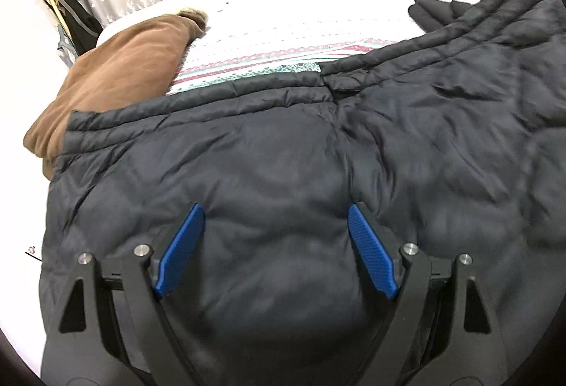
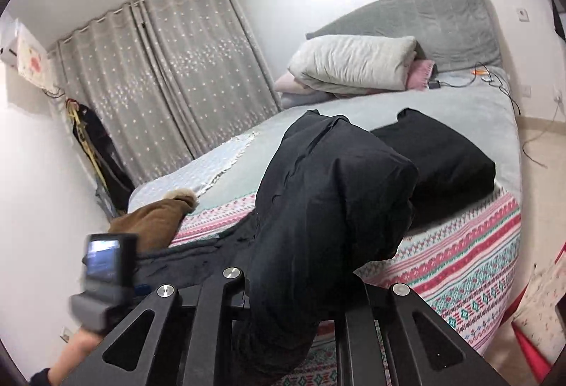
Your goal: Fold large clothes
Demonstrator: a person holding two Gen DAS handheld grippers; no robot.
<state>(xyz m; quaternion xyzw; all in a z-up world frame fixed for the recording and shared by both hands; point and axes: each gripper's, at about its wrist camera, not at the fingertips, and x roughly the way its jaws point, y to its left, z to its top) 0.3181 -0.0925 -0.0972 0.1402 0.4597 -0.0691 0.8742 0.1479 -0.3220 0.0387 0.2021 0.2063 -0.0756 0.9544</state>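
Dark padded jacket [image 1: 283, 156] spread over most of the left wrist view, lying on the patterned bedspread [image 1: 269, 62], quilted hem band running from left of centre up toward the upper right. Left gripper [image 1: 276, 230] wide open just above the fabric at lower centre, blue pads [image 1: 180, 251] apart, nothing pinched between them.

In the right wrist view, a thick fold of the same jacket [image 2: 318, 202] raised through the middle of the frame, draping back down to the bed [image 2: 460, 117]. Right gripper [image 2: 283, 322] narrowed onto that fold at bottom centre, fingertips buried in cloth, so the exact contact cannot be made out.

Brown garment [image 1: 116, 67] at the left edge, black folded item [image 2: 438, 163] at centre right, pillows [image 2: 353, 64] at upper right.

Likely handling: soft, puffy, fairly light for its bulk; smooth shell probably slippery, padding springy and inclined to unfold. Best taken at a stitched edge, hem or sleeve seam, with a deep bite through both layers, not on the slick middle panel.
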